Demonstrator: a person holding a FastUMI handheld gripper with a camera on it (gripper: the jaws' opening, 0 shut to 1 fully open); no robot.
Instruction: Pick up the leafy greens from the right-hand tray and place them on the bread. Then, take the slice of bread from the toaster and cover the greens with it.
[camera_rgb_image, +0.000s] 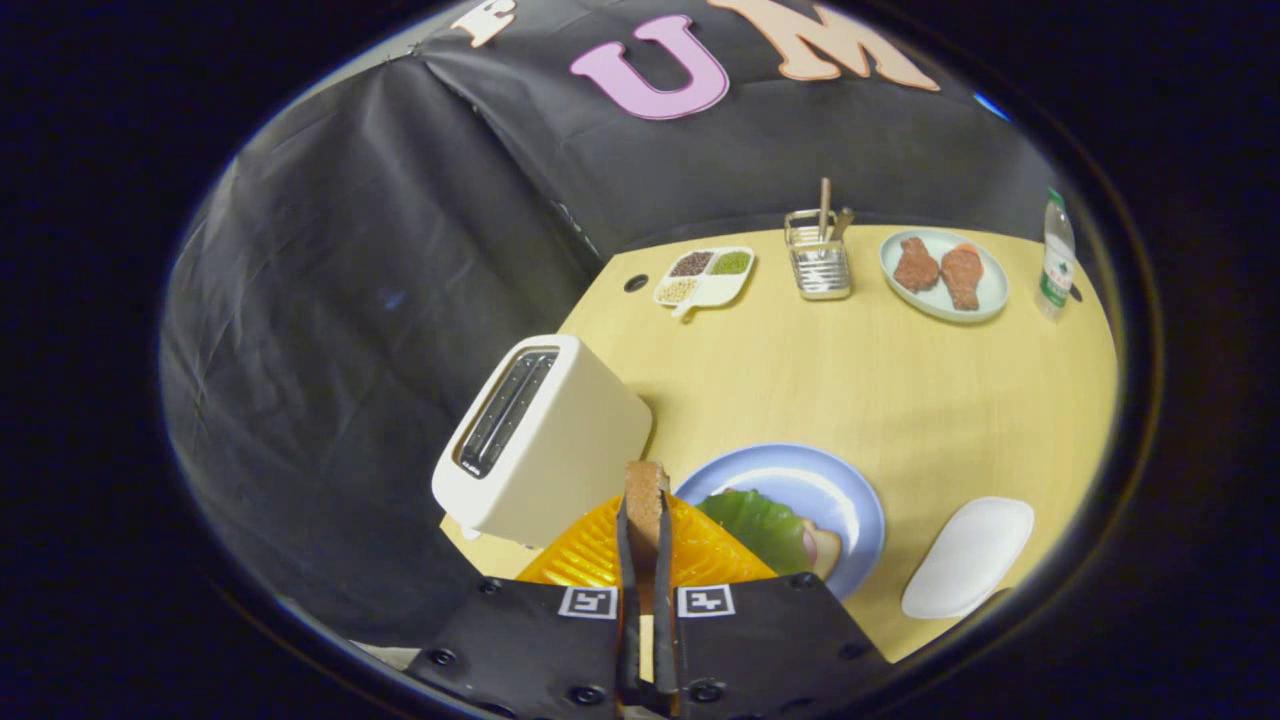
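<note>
Beside the toaster (545, 440), claw (646, 500) clamped on bread slice (644, 492), greens (757, 528) on plate (835, 490).

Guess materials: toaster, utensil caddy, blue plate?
Toaster: likely matte cream plastic or painted shell, smooth with no glare. Utensil caddy: shiny metal, probably steel, with bright reflections. Blue plate: glossy ceramic or melamine, judging by the white highlight on it. The hand-held gripper is shut on the bread slice.

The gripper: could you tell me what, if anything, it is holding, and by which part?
The gripper is shut on the slice of bread, both fingers pressing its flat faces, the crust edge poking out ahead, above the blue plate with the leafy greens.
</note>
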